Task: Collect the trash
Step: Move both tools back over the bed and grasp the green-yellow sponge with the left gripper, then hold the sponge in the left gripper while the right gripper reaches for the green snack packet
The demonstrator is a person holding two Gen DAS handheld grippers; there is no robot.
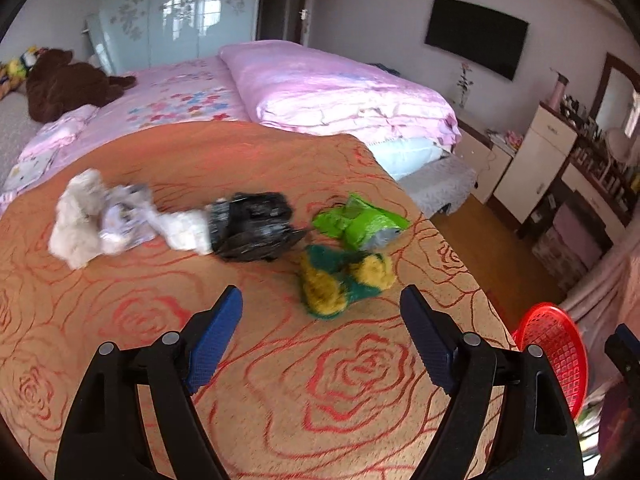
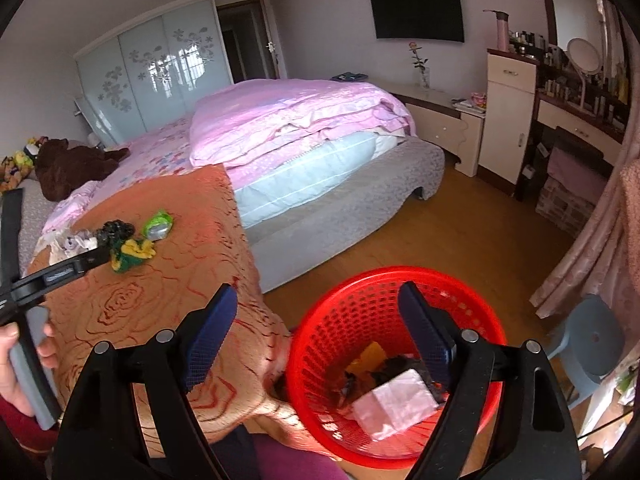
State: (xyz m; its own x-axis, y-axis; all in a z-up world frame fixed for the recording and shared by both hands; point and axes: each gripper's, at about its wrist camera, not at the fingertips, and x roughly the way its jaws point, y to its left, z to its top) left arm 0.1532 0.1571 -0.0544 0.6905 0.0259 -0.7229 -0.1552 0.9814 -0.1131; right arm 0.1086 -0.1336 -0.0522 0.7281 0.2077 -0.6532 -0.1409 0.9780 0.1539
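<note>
Trash lies on the orange rose-patterned cloth (image 1: 280, 380): white crumpled tissue (image 1: 80, 220), a black plastic bag (image 1: 252, 226), a green wrapper (image 1: 360, 222) and a green-yellow scrap (image 1: 344, 276). My left gripper (image 1: 320, 312) is open and empty, just short of the green-yellow scrap. My right gripper (image 2: 316, 312) is open and empty above the red basket (image 2: 320, 320), which holds a white packet (image 2: 394, 404), a yellow piece and dark scraps. The basket's rim also shows at the right of the left wrist view (image 1: 556, 356). The left gripper also shows at the left edge of the right wrist view (image 2: 80, 264).
A bed with a folded pink quilt (image 2: 296, 120) lies behind the cloth. A brown teddy bear (image 1: 64, 84) is on it. A dresser (image 2: 508, 116) and a blue stool (image 2: 596, 336) stand to the right on the wooden floor.
</note>
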